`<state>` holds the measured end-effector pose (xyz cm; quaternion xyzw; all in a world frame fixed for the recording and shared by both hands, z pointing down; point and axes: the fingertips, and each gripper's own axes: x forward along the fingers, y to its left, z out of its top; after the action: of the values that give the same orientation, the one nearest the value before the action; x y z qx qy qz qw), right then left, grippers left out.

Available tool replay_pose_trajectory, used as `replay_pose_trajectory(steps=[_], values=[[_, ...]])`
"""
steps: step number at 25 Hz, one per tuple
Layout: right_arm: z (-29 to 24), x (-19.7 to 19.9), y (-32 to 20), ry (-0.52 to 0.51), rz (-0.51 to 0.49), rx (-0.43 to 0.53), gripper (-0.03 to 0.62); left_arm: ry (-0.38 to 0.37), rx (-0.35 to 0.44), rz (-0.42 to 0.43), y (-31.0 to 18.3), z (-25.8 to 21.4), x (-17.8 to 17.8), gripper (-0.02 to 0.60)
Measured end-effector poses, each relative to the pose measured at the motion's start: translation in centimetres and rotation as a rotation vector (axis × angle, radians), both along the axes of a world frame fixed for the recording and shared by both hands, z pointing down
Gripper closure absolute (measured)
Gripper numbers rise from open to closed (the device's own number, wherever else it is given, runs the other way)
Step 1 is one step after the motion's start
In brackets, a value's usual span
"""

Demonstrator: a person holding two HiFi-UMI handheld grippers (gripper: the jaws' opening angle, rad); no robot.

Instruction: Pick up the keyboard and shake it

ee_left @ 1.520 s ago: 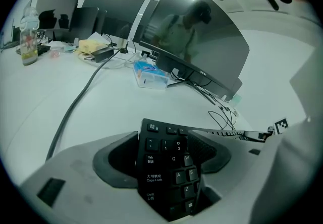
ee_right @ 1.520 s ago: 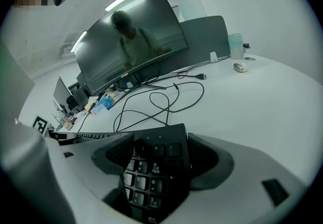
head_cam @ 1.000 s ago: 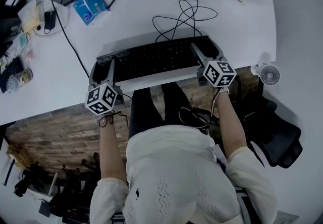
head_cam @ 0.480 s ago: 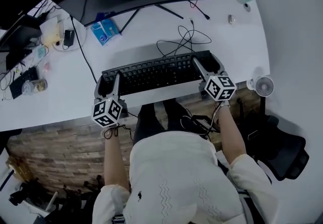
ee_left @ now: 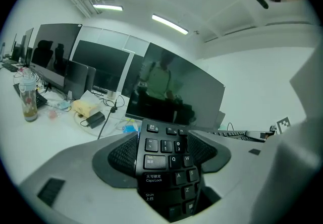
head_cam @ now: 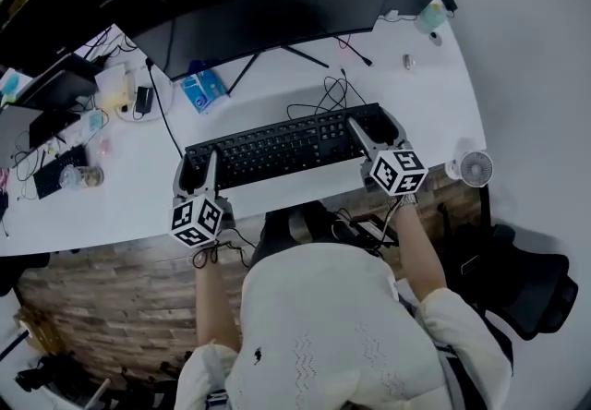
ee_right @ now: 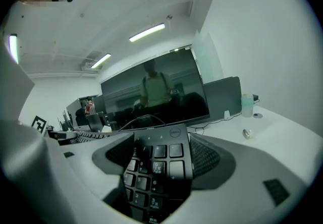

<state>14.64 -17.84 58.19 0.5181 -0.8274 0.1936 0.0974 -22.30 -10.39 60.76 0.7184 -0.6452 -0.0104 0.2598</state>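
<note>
two grippers, one load: my left gripper (ee_left: 164, 153) is clenched on the left end of the keyboard (head_cam: 282, 148), its ribbed pads pressing from either side by the tab and caps lock keys, and my right gripper (ee_right: 161, 155) is clenched the same way on the number-pad end. the keyboard runs between them over the front part of the desk (head_cam: 111, 196), close to its near edge; i cannot tell whether it is clear of the top.

just behind the keyboard's right half lies a loose loop of black cable (head_cam: 323, 99). beyond that the thin stand legs (head_cam: 305, 55) of a wide dark monitor (head_cam: 268, 16) splay across the desk. a blue packet (head_cam: 205, 90) sits behind the keyboard's left half, with a black power adapter (head_cam: 143, 101) further left and a second keyboard (head_cam: 51, 173) well apart at the far left among clutter. a pale bottle (head_cam: 429, 18) stands at the far right corner. a small fan (head_cam: 473, 168) sits just past the desk's right front corner.

the desk top is plain white. below it the floor (head_cam: 102, 297) is wood-patterned, and a black chair (head_cam: 526, 279) stands to my right. the wall (head_cam: 536, 48) is white, and strip lights (ee_left: 169, 23) glow on the ceiling.
</note>
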Motion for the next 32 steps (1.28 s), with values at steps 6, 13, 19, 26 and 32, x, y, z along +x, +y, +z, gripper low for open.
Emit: replay_pose_trajectory(steps=[6, 13, 19, 26, 32], values=[[-3.8, -0.4, -0.7, -0.008, -0.012, 0.084, 0.266, -0.013, 0.077, -0.011, -0.5, -3.5, -0.4, 0.291], [-7.8, -0.7, -2.3, -0.027, -0.010, 0.174, 0.266, -0.036, 0.169, -0.011, -2.5, -7.6, -0.7, 0.290], [-12.5, -1.2, -3.3, -0.032, -0.013, 0.266, 0.266, -0.043, 0.254, -0.012, -3.8, -11.8, -1.1, 0.290], [-17.4, -1.6, -4.3, -0.048, -0.013, 0.374, 0.264, -0.068, 0.365, -0.022, -5.1, -16.5, -1.5, 0.288], [-20.8, -1.9, -4.8, -0.057, -0.015, 0.452, 0.264, -0.084, 0.444, -0.031, -5.8, -19.8, -1.8, 0.287]])
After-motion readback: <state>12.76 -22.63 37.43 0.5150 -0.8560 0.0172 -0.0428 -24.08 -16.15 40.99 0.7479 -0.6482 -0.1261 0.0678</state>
